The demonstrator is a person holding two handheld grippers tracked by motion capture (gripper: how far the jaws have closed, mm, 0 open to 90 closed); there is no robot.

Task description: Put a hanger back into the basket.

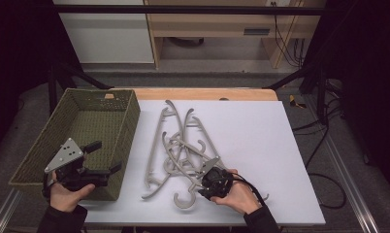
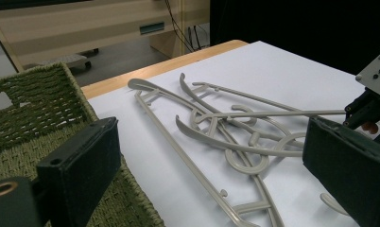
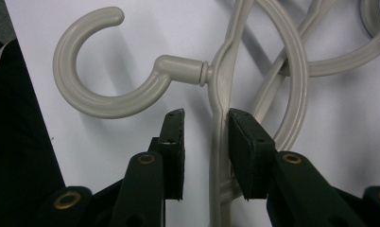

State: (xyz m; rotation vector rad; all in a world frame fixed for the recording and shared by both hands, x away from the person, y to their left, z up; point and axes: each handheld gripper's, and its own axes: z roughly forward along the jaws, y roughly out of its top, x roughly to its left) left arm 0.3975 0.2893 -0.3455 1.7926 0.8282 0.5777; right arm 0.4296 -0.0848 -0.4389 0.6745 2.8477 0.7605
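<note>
Several grey plastic hangers (image 1: pixel 183 145) lie tangled on the white board (image 1: pixel 261 145). My right gripper (image 1: pixel 213 183) is down at the near end of the pile. In the right gripper view its jaws (image 3: pixel 205 118) straddle one hanger's bar (image 3: pixel 219 142) just below the hook (image 3: pixel 84 94). The right pad is against the bar, and a gap remains at the left pad. My left gripper (image 1: pixel 105 156) is held wide open over the near right corner of the green woven basket (image 1: pixel 130 126), with nothing between its fingers. In the left gripper view its jaws (image 2: pixel 211 156) frame the hangers (image 2: pixel 226 127).
The basket's inside looks bare. The white board lies on a wooden table (image 1: pixel 203 93), with room on its right half. Black frame bars run along both sides. Cables (image 1: pixel 324 145) hang off the right edge. The right gripper (image 2: pixel 375 101) shows at the right of the left gripper view.
</note>
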